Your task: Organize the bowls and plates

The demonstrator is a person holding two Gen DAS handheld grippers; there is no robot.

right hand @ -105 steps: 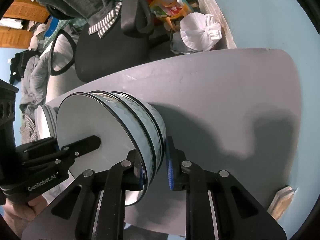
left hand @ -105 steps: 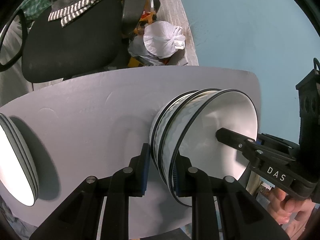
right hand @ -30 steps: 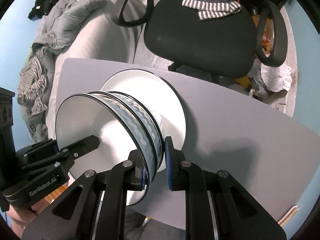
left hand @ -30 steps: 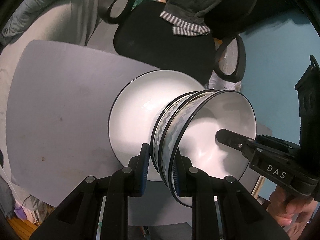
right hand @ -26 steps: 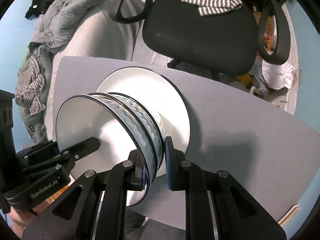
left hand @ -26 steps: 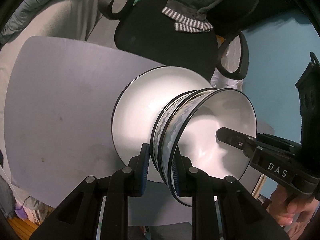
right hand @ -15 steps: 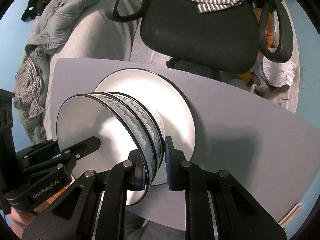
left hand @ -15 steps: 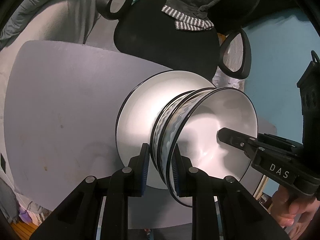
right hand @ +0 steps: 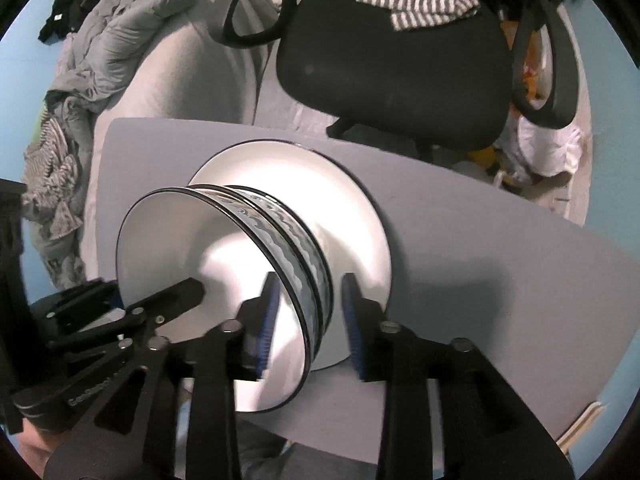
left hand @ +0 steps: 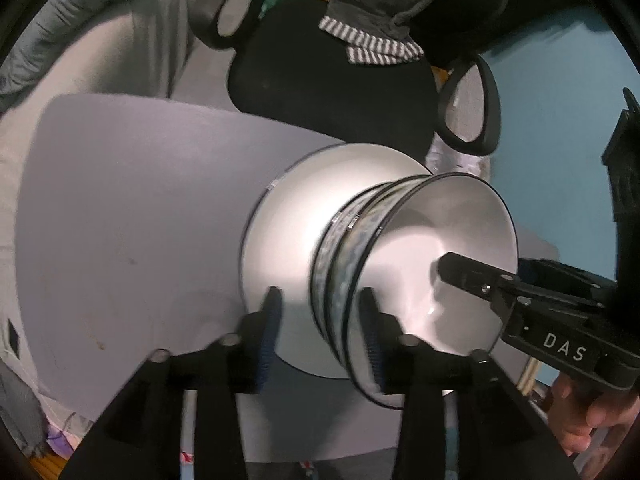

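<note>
A stack of white bowls with black rims and a blue wave band (left hand: pixel 424 264) (right hand: pixel 224 280) sits on a white plate stack (left hand: pixel 296 224) (right hand: pixel 344 208) on the grey table (left hand: pixel 132 208) (right hand: pixel 500 272). My left gripper (left hand: pixel 322 328) is open, its jaws standing apart on either side of the bowl rims. My right gripper (right hand: pixel 308 316) is open too, its jaws apart around the opposite rims. Each gripper shows in the other's view: the right one (left hand: pixel 520 292) and the left one (right hand: pixel 132 316).
A black office chair (left hand: pixel 344 80) (right hand: pixel 400 68) with a striped cloth stands beyond the table's far edge. A bed with grey bedding (right hand: pixel 132 52) is at the left. A white bag (right hand: pixel 548 148) lies by the blue wall.
Both grippers carried the bowl stack across the table onto the plates, and in the last half second both sets of jaws have opened off the rims.
</note>
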